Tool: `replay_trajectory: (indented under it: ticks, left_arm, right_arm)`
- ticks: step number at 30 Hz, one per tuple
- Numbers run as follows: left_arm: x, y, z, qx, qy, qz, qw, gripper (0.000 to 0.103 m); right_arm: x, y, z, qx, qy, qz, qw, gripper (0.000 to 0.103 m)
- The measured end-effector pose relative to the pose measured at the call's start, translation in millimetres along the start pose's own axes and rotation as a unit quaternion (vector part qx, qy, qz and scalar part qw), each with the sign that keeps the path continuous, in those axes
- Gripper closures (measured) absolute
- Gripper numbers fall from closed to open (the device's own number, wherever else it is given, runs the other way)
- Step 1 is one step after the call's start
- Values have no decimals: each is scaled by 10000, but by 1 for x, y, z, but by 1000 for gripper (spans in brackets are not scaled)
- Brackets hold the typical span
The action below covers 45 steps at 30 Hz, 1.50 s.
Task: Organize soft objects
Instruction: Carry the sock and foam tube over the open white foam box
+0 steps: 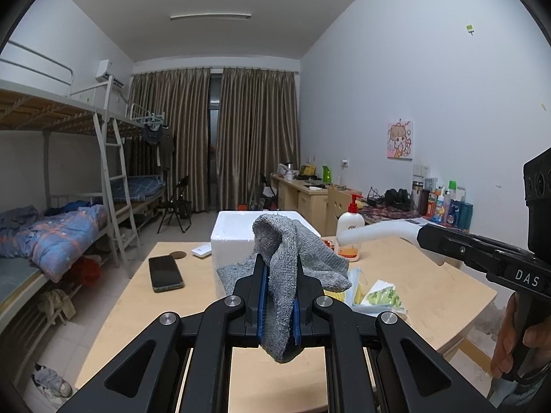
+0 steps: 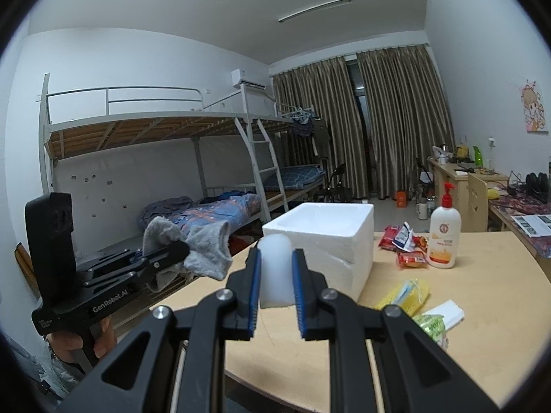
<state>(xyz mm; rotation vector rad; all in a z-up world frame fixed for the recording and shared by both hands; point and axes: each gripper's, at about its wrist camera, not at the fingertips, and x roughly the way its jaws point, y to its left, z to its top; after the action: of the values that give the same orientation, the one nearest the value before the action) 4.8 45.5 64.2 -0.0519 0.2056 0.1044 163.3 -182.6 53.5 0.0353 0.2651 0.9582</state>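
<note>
Left gripper (image 1: 278, 296) fingers clamp grey sock (image 1: 286, 261), limp, draping both sides; mid-fold grip suits it. Right gripper (image 2: 275, 275) fingers pinch white squashy piece (image 2: 274, 272). Foam box (image 2: 323, 241) just beyond fingertips.

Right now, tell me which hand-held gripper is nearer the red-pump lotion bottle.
Right. The right hand-held gripper, holding a white object, sits just beside the red-pump lotion bottle; the left hand-held gripper, clamping a grey sock, hangs further off.

"DAS" on the right claw (image 1: 339, 237) body, "GenRobot.AI" on the left claw (image 2: 184, 249) body
</note>
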Motion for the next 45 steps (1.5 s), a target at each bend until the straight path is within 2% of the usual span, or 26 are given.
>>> replay_trajectory:
  ticks: [8,19,28,45]
  left_arm:
    - [35,12,17,-79,81,92,9999,91]
    - [83,36,42,-86,287,27,9995,91]
    - [118,49,56,-131,383,-5,9992,91]
    - [185,61,70,-234,833,-145,9961,91]
  right_arm:
    - [29,-17,16,-12,39,80,10000,82]
    - [66,-33,38,100,109,20,9999,82]
    - [91,-48,50,133,217,-15,9997,82]
    - [123,-61,64,102,262,74,9996,82]
